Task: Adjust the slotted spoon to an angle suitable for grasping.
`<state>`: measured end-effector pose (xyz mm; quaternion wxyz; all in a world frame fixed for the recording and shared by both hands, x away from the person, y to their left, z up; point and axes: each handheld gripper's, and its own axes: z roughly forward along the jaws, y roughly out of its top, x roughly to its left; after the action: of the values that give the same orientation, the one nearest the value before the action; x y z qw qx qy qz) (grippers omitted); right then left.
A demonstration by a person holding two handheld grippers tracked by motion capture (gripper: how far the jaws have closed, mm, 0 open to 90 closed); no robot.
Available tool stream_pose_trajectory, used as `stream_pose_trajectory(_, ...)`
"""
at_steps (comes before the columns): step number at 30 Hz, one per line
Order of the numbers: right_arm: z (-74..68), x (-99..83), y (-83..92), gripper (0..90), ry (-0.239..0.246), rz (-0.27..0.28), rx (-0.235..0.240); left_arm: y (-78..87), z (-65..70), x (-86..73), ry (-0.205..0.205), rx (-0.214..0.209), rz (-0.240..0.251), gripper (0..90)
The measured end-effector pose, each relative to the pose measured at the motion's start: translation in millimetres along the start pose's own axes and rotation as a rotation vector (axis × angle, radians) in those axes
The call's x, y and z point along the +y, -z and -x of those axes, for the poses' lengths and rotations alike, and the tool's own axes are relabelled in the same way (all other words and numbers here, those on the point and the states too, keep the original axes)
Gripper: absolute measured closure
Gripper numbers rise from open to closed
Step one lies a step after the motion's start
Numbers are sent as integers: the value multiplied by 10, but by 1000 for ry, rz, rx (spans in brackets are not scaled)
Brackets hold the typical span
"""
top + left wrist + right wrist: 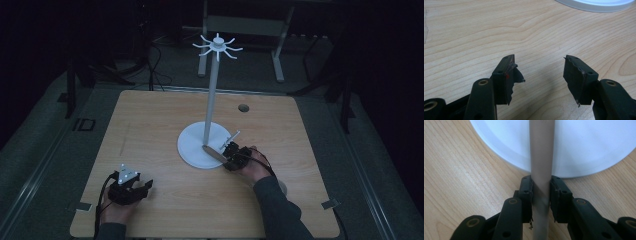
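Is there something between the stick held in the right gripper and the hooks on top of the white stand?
Nothing visible: the stick lies over the stand's base, below the hooks.

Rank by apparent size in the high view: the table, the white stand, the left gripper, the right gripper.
1. table
2. white stand
3. left gripper and right gripper: alike, not ranked.

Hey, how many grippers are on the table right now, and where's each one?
2. The left gripper rests open near the table's front left corner; the right gripper clamps a slim stick at the white stand's base.
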<state>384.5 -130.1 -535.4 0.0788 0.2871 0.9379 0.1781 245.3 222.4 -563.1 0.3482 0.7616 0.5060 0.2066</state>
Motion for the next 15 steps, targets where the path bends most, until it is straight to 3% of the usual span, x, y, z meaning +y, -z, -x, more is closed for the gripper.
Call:
stream_pose_trajectory(5, -18, -2, 8, 743, 17, -5, -19, 2, -4, 0, 2, -1, 3, 434)
stream_pose_trajectory(15, -63, -33, 127, 744, 24, 40, -39, -3, -2, 1, 1, 1, 1, 434)
